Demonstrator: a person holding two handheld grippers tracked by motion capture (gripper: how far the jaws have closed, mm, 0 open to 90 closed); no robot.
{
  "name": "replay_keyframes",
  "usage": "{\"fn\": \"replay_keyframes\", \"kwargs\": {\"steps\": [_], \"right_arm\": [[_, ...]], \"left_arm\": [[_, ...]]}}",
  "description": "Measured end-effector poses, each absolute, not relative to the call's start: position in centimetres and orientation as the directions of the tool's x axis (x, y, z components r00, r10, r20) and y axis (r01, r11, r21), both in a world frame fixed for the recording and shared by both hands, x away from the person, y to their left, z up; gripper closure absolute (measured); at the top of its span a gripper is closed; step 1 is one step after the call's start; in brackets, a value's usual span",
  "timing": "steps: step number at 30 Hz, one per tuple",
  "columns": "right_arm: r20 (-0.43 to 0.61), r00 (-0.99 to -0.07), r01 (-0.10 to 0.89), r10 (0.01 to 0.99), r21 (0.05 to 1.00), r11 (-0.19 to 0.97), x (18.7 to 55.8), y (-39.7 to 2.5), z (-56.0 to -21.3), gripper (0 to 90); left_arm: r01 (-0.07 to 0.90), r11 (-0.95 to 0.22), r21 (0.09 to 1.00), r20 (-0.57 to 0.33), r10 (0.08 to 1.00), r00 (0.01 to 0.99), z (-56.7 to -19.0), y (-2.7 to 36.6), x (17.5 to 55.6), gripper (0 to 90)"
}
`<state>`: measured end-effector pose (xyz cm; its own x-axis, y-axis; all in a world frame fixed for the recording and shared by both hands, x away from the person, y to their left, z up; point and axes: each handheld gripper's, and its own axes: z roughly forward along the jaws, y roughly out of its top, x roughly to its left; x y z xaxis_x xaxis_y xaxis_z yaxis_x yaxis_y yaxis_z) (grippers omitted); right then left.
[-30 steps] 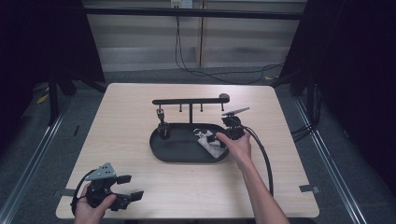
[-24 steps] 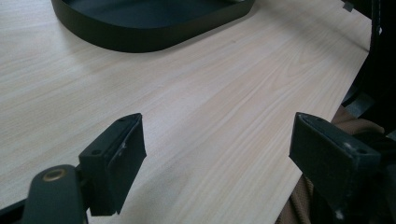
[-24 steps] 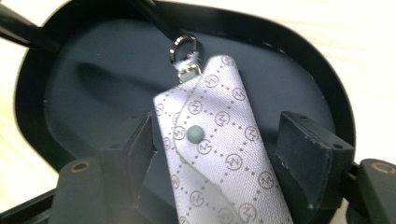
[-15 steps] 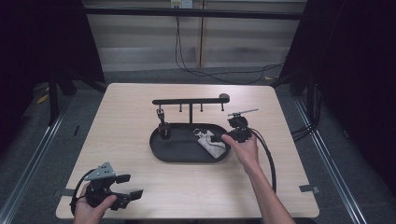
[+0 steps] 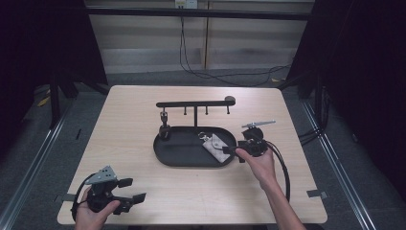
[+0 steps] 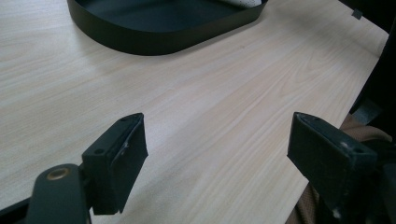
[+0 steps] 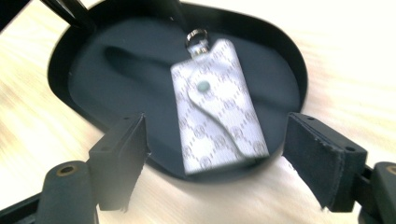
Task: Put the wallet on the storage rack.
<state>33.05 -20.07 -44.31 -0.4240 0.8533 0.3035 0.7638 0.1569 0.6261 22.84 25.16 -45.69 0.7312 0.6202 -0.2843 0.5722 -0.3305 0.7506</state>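
table (image 5: 129, 143): pale wood grain | tray (image 7: 285, 56): matt black | pouch (image 7: 219, 107): patterned cloth

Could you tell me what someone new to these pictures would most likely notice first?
Probably the pale patterned key pouch lying in the right part of the black oval tray at mid-table, with the right tongs open just short of it. Behind the tray stands a black hook rack, and the left tongs wait open near the table's front left corner.
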Motion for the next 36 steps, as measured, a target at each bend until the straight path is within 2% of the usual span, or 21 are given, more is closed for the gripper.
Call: {"fn": "replay_keyframes", "kwargs": {"steps": [8,16,36], "right_arm": [[0.287,-0.412,0.738,0.865,0.662,0.132,30.7,-21.5,-44.9,22.3],[0.268,-0.433,0.715,0.861,0.684,0.147,27.7,-22.6,-44.1,22.3],[0.216,-0.394,0.711,0.894,0.687,0.148,22.0,-26.6,-44.9,21.9]], "left_arm": [[0.585,-0.316,0.747,-0.296,0.63,0.718,-45.8,25.4,23.0,19.5],[0.587,-0.311,0.747,-0.299,0.631,0.716,-45.7,25.5,22.9,19.4],[0.584,-0.312,0.749,-0.298,0.63,0.718,-45.7,25.2,22.7,19.4]]}}
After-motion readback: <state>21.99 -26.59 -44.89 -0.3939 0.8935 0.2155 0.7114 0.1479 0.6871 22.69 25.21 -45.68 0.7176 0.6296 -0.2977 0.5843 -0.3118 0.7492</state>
